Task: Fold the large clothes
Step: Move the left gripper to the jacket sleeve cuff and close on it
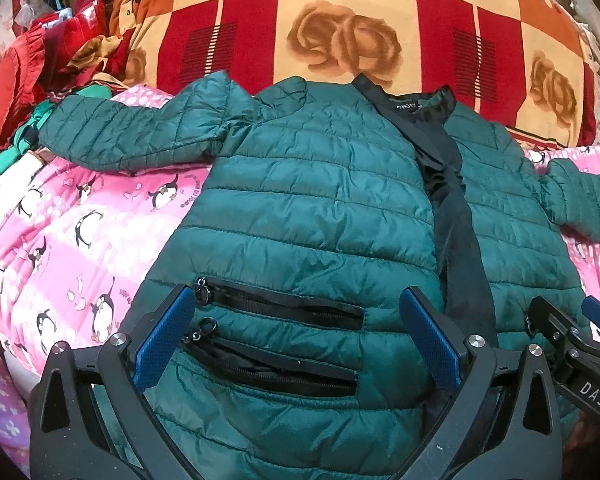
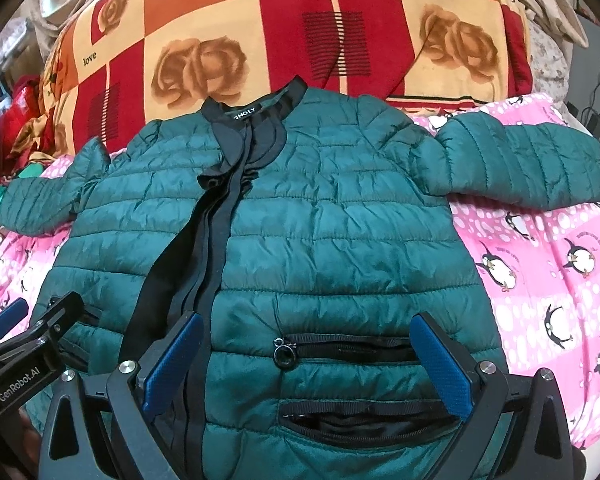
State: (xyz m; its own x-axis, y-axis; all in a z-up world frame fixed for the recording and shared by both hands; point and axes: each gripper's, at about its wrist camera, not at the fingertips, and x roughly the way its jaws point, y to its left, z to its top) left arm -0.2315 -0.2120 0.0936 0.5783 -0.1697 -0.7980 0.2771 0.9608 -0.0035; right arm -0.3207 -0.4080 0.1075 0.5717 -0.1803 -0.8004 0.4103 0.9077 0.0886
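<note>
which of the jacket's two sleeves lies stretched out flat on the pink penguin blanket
The right sleeve, spread across the penguin blanket. The left sleeve ends on a heap of clothes.

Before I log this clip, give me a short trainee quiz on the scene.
1. True or false: the green jacket lies front side up, with both sleeves spread outward.
2. What is the left tool doing: A) gripping a sleeve, B) open over the pockets, C) pinching the collar?
3. What animals are printed on the pink sheet?

Key: 1 true; 2 B; 3 penguins.
</note>
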